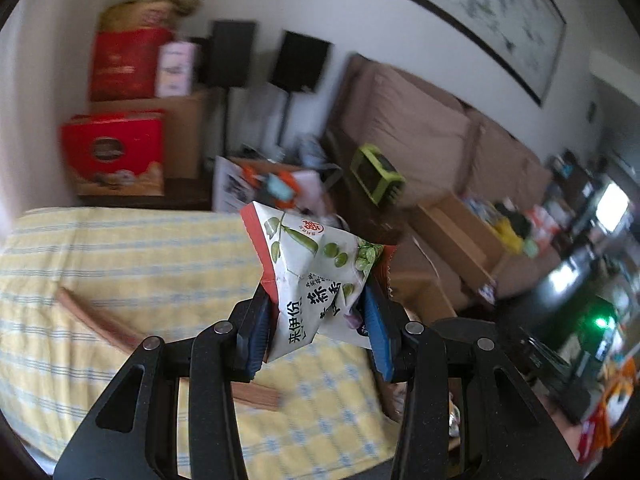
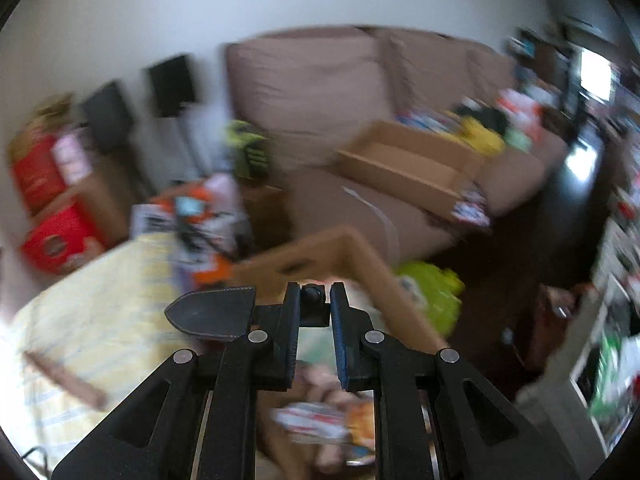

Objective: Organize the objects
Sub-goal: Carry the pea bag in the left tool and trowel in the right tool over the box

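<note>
In the left wrist view, the left gripper point(image 1: 320, 312) is clamped on a crumpled white snack packet printed with green peas and a red edge point(image 1: 308, 264), which sticks up from between its blue pads. Below and left of the jaws lies a yellow checked cloth surface point(image 1: 120, 264) with a brown wooden strip point(image 1: 96, 320) on it.

In the right wrist view, the right gripper point(image 2: 315, 320) holds a small black object with a flat pointed blade point(image 2: 216, 314) jutting left, jaws nearly together on its stem. Beyond the tips sits an open brown cardboard box point(image 2: 320, 256); the rest is blurred.
</note>
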{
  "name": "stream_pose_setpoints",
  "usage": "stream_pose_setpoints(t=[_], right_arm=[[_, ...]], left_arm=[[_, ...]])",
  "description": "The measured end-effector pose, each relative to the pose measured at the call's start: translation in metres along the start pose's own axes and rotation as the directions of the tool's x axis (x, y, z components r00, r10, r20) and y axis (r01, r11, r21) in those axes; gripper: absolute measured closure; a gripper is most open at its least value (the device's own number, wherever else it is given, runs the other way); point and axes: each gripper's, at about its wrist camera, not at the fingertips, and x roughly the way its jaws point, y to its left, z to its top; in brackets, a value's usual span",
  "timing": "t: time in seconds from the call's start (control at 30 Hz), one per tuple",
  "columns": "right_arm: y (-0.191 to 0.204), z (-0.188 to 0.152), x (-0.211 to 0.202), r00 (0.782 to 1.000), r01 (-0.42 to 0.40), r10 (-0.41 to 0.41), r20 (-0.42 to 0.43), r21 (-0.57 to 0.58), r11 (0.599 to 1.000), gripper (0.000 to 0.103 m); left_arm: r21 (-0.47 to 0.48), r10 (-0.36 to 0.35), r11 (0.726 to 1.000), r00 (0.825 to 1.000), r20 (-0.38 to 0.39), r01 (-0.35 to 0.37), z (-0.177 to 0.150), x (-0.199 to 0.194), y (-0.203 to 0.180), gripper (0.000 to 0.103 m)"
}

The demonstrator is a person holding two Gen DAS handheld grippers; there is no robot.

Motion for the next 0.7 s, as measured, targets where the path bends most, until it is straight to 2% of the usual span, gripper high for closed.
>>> stream_pose_setpoints(t=[0.07, 0.17, 0.23, 0.3, 0.4, 0.5, 0.53, 0.63, 0.7], right_arm=[[-0.025, -0.006, 0.014, 0.999, 0.037, -0.035, -0.032, 0.053, 0.998, 0.089], [-0.049, -0.021, 0.038, 0.991, 0.124, -0.122, -0.053, 0.054, 0.991, 0.089], [-0.064, -0.036, 0.057, 0.981, 0.172, -0.166, -0.100, 0.051, 0.984, 0.089], [-0.081, -0.052, 0.074, 0.973, 0.190, -0.176, -0.152, 0.080, 0.979, 0.089], [-0.095, -0.068, 0.085, 0.962, 0.207, -0.184, -0.202, 0.102, 0.973, 0.086], [-0.106, -0.076, 0.097, 0.952, 0.179, -0.148, -0.269, 0.096, 0.979, 0.082], [-0.109, -0.079, 0.098, 0.951, 0.173, -0.142, -0.276, 0.092, 0.981, 0.076], [-0.115, -0.081, 0.093, 0.954, 0.187, -0.154, -0.257, 0.109, 0.976, 0.061], [-0.120, -0.080, 0.093, 0.954, 0.191, -0.152, -0.258, 0.134, 0.972, 0.059]], left_arm=[[0.001, -0.036, 0.999, 0.999, -0.032, 0.036, -0.005, 0.017, -0.016, 0.063], [-0.013, -0.101, 0.995, 0.992, -0.072, 0.101, -0.016, 0.043, -0.048, 0.063], [0.046, -0.146, 0.987, 0.984, -0.103, 0.151, -0.026, 0.065, -0.084, 0.063], [0.108, -0.162, 0.978, 0.975, -0.149, 0.179, -0.042, 0.088, -0.119, 0.063], [0.130, -0.174, 0.970, 0.962, -0.208, 0.204, -0.068, 0.117, -0.148, 0.063], [0.120, -0.173, 0.971, 0.956, -0.237, 0.206, -0.092, 0.129, -0.158, 0.063], [0.122, -0.173, 0.971, 0.955, -0.243, 0.207, -0.097, 0.131, -0.159, 0.063], [0.135, -0.164, 0.970, 0.953, -0.253, 0.203, -0.107, 0.135, -0.162, 0.062], [0.132, -0.155, 0.972, 0.953, -0.261, 0.195, -0.113, 0.138, -0.161, 0.061]])
